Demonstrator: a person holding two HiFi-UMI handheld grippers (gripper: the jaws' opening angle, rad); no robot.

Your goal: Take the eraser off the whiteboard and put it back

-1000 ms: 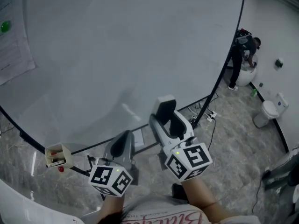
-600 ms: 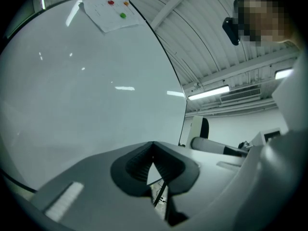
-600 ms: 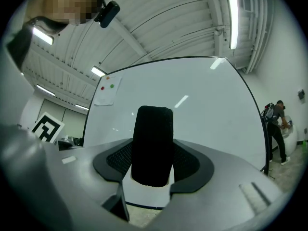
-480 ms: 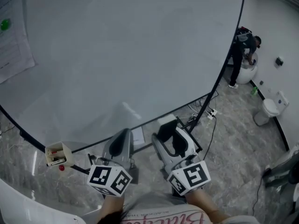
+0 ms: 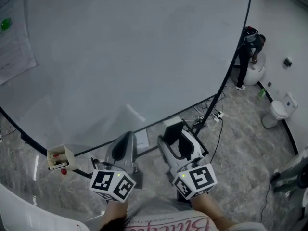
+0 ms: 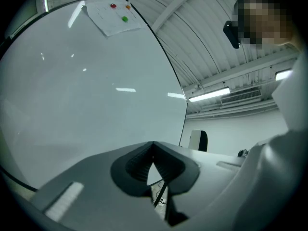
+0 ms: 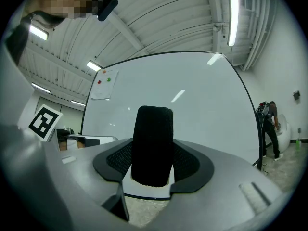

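Lowered away from the whiteboard (image 5: 134, 47) since a second ago, the right tool (image 5: 177, 136) grips the black eraser (image 7: 152, 146), clear of the board. The left tool (image 5: 123, 148) is closed and empty. Next, probably: lift and press the eraser back on.

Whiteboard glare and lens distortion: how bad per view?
Head view: the whiteboard shows only a soft sheen and one faint streak, and its black edge is bowed. Left gripper view: strong fisheye, dark corners, several bright streaks of glare on the board. Right gripper view: same fisheye, fewer streaks; the eraser reads near-black against the bright board.
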